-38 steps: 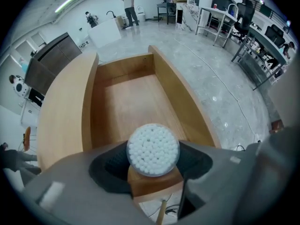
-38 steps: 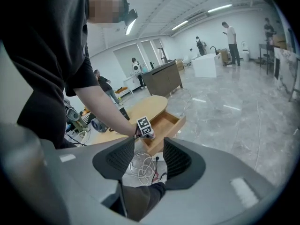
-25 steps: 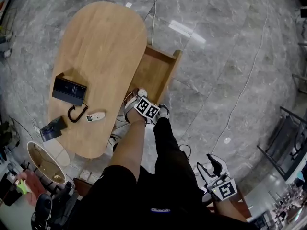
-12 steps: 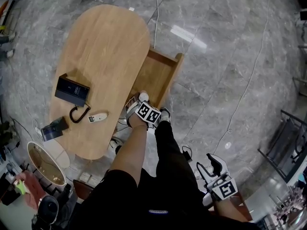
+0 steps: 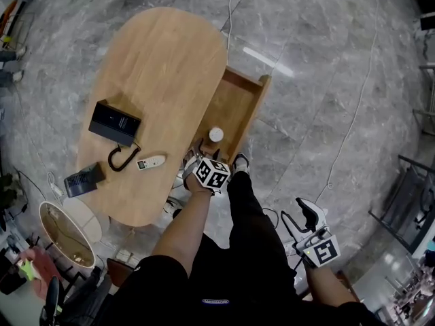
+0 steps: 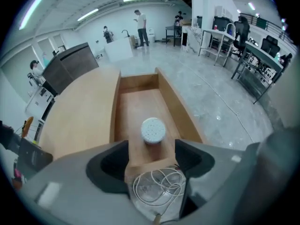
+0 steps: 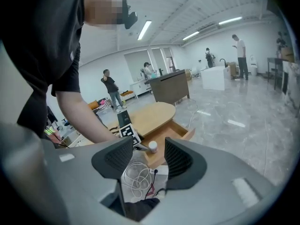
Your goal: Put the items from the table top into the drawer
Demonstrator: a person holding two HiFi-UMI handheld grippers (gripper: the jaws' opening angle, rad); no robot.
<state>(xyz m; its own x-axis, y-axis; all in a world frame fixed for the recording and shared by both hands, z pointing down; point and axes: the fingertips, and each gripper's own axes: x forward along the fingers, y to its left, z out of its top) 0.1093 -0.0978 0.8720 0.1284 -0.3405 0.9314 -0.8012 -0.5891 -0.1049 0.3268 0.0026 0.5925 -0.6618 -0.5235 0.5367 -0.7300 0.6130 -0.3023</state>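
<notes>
Head view: drawer (image 5: 235, 104) holds one jar (image 5: 215, 134); table (image 5: 163, 60), perhaps four items (image 5: 116, 123).

1 bottle (image 5: 215, 134), 1 remote (image 5: 151, 162), 2 black devices (image 5: 115, 123) — 1 drawer (image 5: 232, 109)

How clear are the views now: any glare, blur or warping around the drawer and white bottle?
Head view: fisheye bends the edges, a glare streak on the floor beside the drawer, the white bottle is sharp. Left gripper view: dark corners, bottle crisp, the left gripper blurred. Right gripper view: strong curvature, bottle small but clear.
</notes>
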